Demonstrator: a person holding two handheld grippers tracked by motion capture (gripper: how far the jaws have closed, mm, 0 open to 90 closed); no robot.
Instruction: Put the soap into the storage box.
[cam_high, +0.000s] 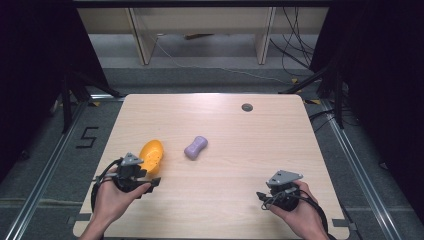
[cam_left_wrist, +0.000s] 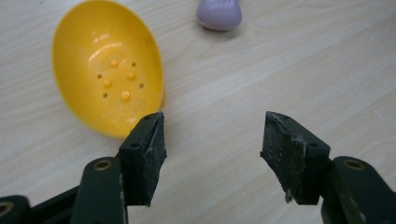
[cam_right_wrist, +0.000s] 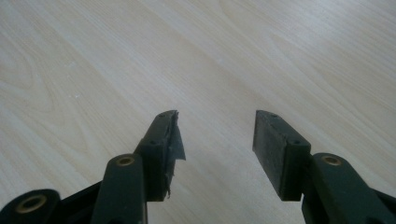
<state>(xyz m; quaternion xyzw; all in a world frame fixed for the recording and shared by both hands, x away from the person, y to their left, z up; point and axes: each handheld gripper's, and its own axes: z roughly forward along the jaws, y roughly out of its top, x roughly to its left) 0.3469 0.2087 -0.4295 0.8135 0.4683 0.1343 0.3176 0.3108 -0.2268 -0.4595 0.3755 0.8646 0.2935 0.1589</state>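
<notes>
Since the yellow scoop (cam_left_wrist: 107, 65) lies at eleven o'clock just beyond our left gripper (cam_left_wrist: 212, 135), we hold its jaws spread to take it, while our right gripper (cam_right_wrist: 215, 133) waits spread too.

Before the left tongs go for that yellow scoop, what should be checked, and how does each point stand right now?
1. Left tongs open wide enough: ok, jaws stand apart with nothing between them.
2. Yellow scoop within reach: ok, it lies just ahead of the left jaw, hollow side up.
3. Scoop lined up between the jaws: not ok, it sits off to the left of the gap.
4. Purple piece out of the way: ok, it lies apart from the scoop on the table.
5. Right tongs clear of the path: ok, open over bare wood near the table's right side.
6. Scoop's handle position: cannot tell.
</notes>
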